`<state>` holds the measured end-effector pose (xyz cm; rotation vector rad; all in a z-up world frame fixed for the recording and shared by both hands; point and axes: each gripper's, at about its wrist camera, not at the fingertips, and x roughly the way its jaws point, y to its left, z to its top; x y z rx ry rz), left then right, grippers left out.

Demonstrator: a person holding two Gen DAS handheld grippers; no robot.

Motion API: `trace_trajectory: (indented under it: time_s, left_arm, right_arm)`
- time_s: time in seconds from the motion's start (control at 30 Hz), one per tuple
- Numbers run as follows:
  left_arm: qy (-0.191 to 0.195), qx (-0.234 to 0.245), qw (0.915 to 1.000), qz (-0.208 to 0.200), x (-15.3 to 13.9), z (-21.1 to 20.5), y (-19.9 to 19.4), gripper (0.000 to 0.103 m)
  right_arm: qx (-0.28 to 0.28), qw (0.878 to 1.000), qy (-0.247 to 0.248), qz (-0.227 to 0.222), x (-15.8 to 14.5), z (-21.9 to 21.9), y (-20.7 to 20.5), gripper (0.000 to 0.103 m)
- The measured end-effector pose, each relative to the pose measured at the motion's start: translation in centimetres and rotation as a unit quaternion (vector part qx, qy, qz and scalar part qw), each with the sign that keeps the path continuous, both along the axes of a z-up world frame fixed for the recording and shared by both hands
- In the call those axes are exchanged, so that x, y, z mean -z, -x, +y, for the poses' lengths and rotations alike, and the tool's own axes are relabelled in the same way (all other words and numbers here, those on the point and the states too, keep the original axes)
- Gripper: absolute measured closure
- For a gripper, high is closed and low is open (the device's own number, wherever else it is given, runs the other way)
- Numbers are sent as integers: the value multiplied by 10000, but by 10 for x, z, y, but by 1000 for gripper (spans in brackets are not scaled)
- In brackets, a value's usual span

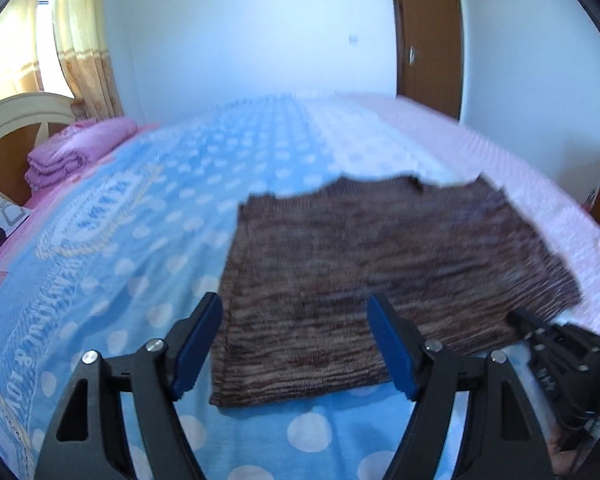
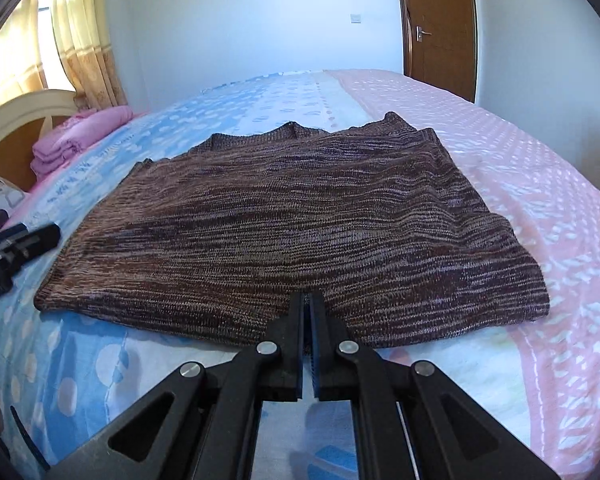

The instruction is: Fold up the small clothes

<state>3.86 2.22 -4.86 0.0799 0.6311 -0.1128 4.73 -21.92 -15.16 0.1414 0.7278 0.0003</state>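
Note:
A brown-and-mauve knit sweater (image 1: 380,240) (image 2: 300,208) lies flat on the bed, neckline toward the far wall. My left gripper (image 1: 294,304) hovers open over the sweater's near left corner, blue pads wide apart and nothing between them; it also shows at the left edge of the right wrist view (image 2: 20,244). My right gripper (image 2: 306,298) is shut, its tips over the sweater's near hem around the middle. No cloth shows between its pads. Part of the right gripper (image 1: 556,344) appears at the sweater's near right corner.
The bed wears a blue polka-dot blanket (image 1: 160,200) with a pink section (image 2: 500,160) on the right. Folded pink bedding (image 1: 76,148) sits by the cream headboard (image 1: 16,116) at the left. A brown door (image 2: 436,20) is behind the bed, curtains (image 2: 80,40) at the far left.

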Motion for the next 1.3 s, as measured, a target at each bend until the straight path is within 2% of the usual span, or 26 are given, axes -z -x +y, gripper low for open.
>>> trace_trajectory:
  time_s: [0.13,0.23,0.3,0.37,0.47,0.57,0.63,0.7,0.83,0.9,1.0,1.13,1.23,1.3]
  left_arm:
    - [812,378,9953,-379,-23,38,20,24]
    - [1060,59,9919,-702,-37,78,29,11]
    - [1240,-75,9895,-742,-40,99,30,9]
    - [1375,-136,9885,-614,-38,115,27,9]
    - [1407,-104,9893,-361,-23,116,19,9]
    - [1826,96,9830,133,2,104,1,10]
    - [1960,94,9797,408,18,93,-10,10]
    - [2130,-37,9742,747,32,83,-20,13]
    - [2656,-247,9551,1291,61,74,-22,24]
    - [2643,-481,9559,1189,65,72,-10,24]
    - [2659,-545,9555,1158,65,66,-4,24]
    - [3191,-652,9369,1268,68,72,-5,22]
    - [3591,-750,9196,1404,67,79,4,22]
    - [3633,-753,9172,1454,69,78,14,22]
  right_arm:
    - [-8,10000,-46,-5,0,-1,1,101]
    - [-10,10000,-58,-12,0,-1,1,101]
    - [-15,10000,-84,-26,0,-1,1,101]
    - [-15,9999,-118,-37,0,-2,2,101]
    - [-11,9999,-105,-49,0,-1,2,101]
    - [-7,10000,-43,-50,0,0,2,101]
    - [-4,10000,-19,-50,0,1,2,101]
    - [-4,10000,-11,-54,0,1,2,101]
    - [-10,10000,-33,-62,1,1,2,100]
    - [-16,10000,-49,-70,1,1,2,100]
    - [-17,9999,-84,-82,1,0,2,100]
    - [-26,9998,-140,-98,2,-2,1,100]
    - [-39,9998,-179,-99,2,-3,1,100]
    - [-44,9997,-204,-104,2,-4,1,100]
